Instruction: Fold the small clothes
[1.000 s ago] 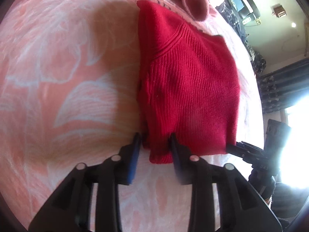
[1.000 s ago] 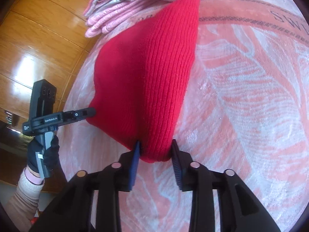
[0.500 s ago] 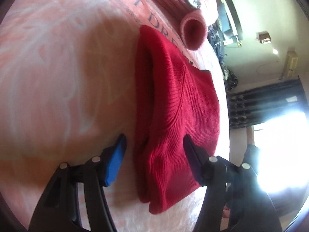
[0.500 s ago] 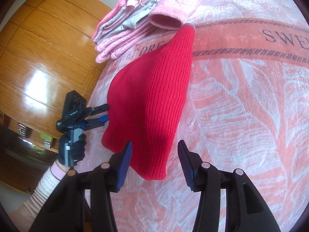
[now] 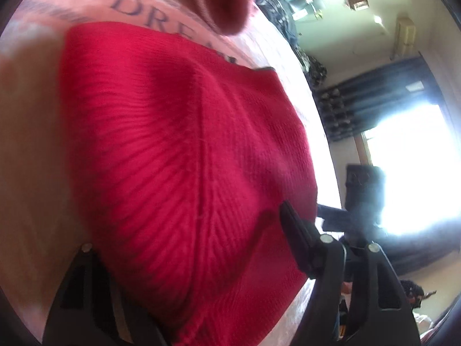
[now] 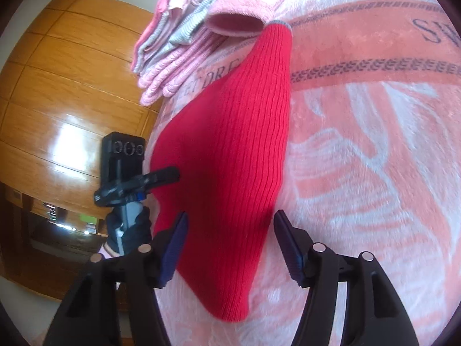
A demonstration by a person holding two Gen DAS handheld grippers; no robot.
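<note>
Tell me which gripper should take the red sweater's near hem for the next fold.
Right, probably. The right gripper has open jaws straddling the red sweater just above its near hem, in clear sight. The left gripper is also open, but the knit bulges over one side, hiding it.

The ribbed knit sweater [image 6: 230, 155] was bright red with a thin grey edge at its cuff. The plush blanket [image 6: 374, 150] beneath was salmon pink with pale leaf shapes, a darker band and grey lettering. At the upper left of the frame, the folded clothes pile [image 6: 184, 37] was pink and grey-striped.
</note>
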